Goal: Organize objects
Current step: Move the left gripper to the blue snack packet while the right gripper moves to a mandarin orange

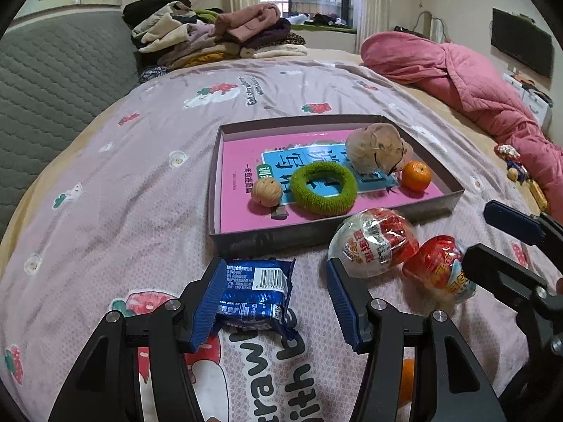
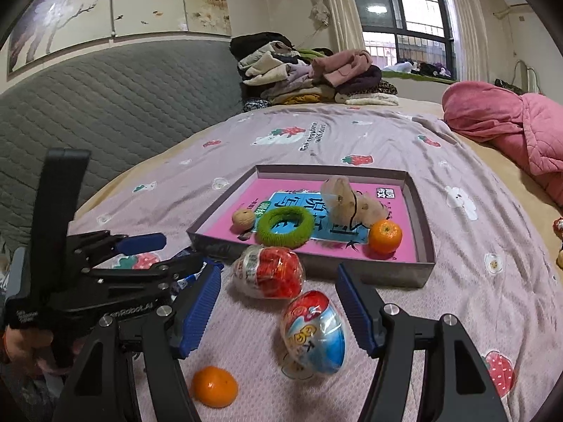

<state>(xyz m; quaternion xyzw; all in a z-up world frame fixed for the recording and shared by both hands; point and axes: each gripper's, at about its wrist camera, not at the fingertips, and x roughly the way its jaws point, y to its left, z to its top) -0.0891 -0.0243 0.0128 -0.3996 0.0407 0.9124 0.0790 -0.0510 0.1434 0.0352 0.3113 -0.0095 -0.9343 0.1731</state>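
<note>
Where ribbed claw (image 1: pixel 278 302) gapes, crinkly foil packet (image 1: pixel 255 295) lies.

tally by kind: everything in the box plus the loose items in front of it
Oranges: 2
Toy eggs: 2
Walnut: 1
Green ring: 1
Bagged bundle: 1
Book: 1
Blue snack packet: 1
Total: 9

Bedspread (image 1: pixel 147 161) looks like soft matt cloth with a fine woven texture. The tray (image 1: pixel 436 207) seems matt cardboard, and the pink book (image 1: pixel 239 161) in it has a smooth paper cover. The green ring (image 1: pixel 323 190) is fuzzy, terry-like fabric. Both egg toys (image 2: pixel 267 272) (image 2: pixel 313 334) are in crinkly glossy foil, same shine on the blue snack packet (image 1: pixel 253 292). Gripper pads (image 1: pixel 211 302) are ribbed blue plastic on matt black arms with shiny metal screws. Orange (image 2: pixel 214 387) skin is slightly dimpled.
</note>
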